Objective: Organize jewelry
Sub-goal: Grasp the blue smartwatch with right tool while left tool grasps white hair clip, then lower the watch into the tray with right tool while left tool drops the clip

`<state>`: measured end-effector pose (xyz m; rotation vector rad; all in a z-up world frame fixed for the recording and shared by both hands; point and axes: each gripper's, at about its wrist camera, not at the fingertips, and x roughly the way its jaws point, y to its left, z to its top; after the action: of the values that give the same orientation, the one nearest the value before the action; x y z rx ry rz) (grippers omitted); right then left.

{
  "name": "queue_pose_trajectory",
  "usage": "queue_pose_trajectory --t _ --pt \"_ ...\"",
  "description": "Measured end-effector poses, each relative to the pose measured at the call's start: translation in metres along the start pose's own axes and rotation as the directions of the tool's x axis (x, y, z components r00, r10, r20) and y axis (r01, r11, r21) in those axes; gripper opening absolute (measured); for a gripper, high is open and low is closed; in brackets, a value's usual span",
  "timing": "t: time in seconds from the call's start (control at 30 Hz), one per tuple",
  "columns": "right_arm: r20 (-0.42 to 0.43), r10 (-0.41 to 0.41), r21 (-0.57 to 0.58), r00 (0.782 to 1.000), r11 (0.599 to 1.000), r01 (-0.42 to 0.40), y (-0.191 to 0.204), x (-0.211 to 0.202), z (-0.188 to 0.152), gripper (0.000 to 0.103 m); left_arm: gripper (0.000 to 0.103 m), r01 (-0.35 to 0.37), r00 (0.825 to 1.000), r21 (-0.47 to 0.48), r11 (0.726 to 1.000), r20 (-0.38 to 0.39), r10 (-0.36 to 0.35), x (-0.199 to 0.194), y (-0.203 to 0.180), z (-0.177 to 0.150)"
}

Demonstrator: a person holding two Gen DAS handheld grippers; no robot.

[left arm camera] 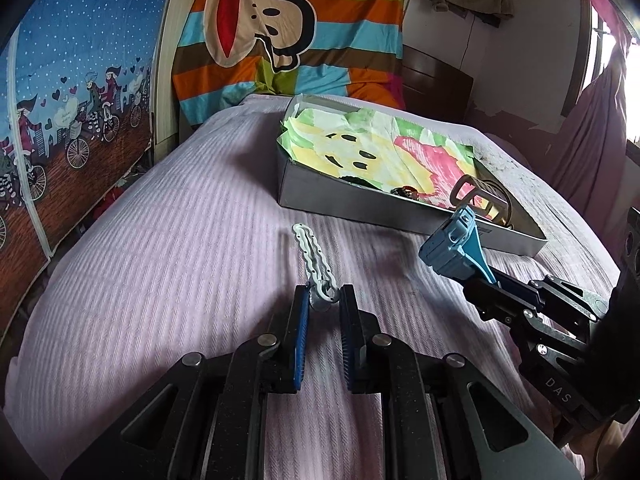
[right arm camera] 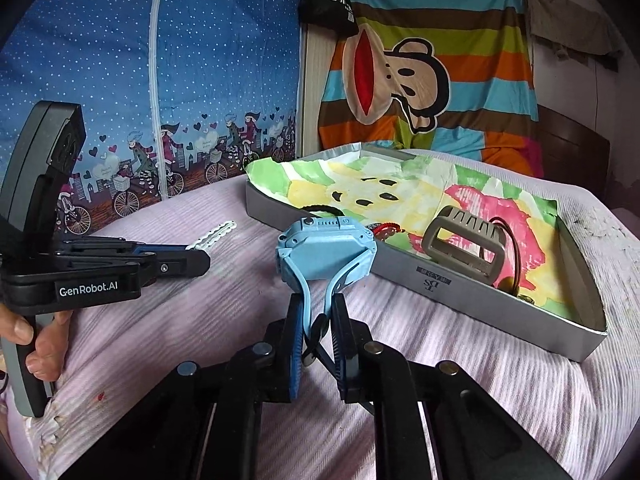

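Observation:
My right gripper [right arm camera: 316, 312] is shut on the strap of a light blue watch [right arm camera: 326, 250] and holds it above the bed, just before the near wall of the grey box [right arm camera: 440, 288]. The watch also shows in the left wrist view [left arm camera: 452, 244]. My left gripper [left arm camera: 324, 296] has the hinge end of a white wavy hair clip [left arm camera: 314, 256] between its fingers; the clip lies on the pink bedspread and there are gaps at the sides. The box, lined with colourful paper, holds a grey clip [right arm camera: 464, 240], bangles [right arm camera: 508, 248] and small dark pieces [right arm camera: 384, 230].
The pink bedspread [left arm camera: 160, 260] covers the bed. A blue curtain [right arm camera: 120, 60] hangs at the left and a striped monkey sheet [right arm camera: 420, 60] at the back. The left gripper's body and the hand holding it [right arm camera: 44, 344] show at the left in the right wrist view.

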<state>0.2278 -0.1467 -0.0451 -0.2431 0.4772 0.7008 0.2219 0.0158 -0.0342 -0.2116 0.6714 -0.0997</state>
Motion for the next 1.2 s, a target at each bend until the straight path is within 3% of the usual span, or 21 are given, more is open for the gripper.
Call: queue_pose_trajectory --t 0.27,0.53,0.87,1.2 --pt "0.11 -0.031 -0.009 0.993 0.999 0.032 0.005 -0.019 0.009 0.012 0.012 -0.011 0.997 0.053 0.999 0.078 0.007 -0.025 -0.016 0.005" --pt "0.177 -0.081 0.094 0.981 0.993 0.065 -0.017 -0.027 0.019 0.012 0.012 -0.032 0.991 0.096 0.995 0.131 0.02 -0.03 -0.036 0.033" --pt "0.221 -0.157 0.205 0.963 0.972 0.112 -0.058 -0.021 0.036 0.012 0.012 -0.038 0.986 0.139 0.99 0.164 0.015 0.001 -0.064 0.083" --pt "0.199 -0.22 0.304 0.955 0.94 0.154 -0.103 -0.012 0.036 0.012 0.012 -0.01 0.994 0.099 0.995 0.111 -0.001 0.056 -0.077 0.109"
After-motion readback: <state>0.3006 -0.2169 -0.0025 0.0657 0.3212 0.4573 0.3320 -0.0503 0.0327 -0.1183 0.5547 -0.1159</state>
